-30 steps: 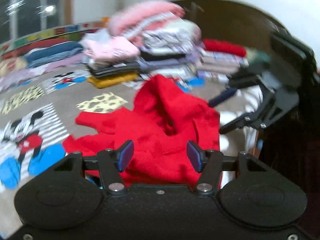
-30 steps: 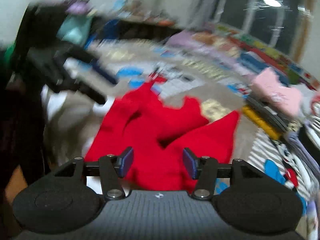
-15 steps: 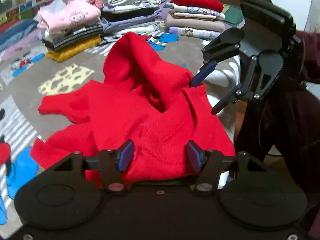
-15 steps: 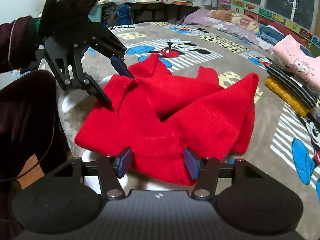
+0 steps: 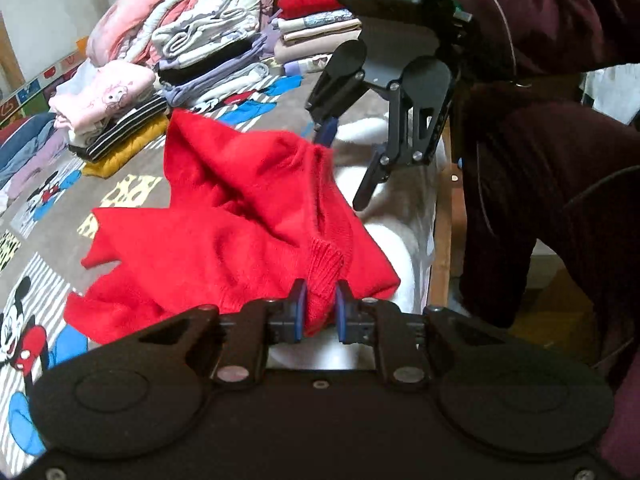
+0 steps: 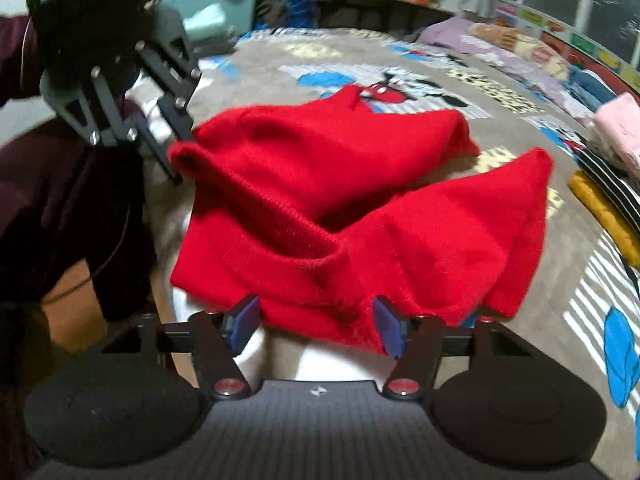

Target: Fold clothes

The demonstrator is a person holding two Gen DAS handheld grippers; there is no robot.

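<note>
Sweater (image 5: 224, 236), a red knit with ribbed edges, lies crumpled at the near edge of the cartoon-print bedspread (image 5: 132, 160), its bulk spreading away from both grippers toward the stacks of folded clothes (image 5: 192, 60). The left gripper (image 5: 319, 312) has just been closing and now pinches a ribbed fold of the near hem. The right gripper (image 6: 316, 326) has been narrowing but remains parted, the soft hem between its pads (image 6: 242, 320) ungripped, so the next grasp probably falls to it.
</note>
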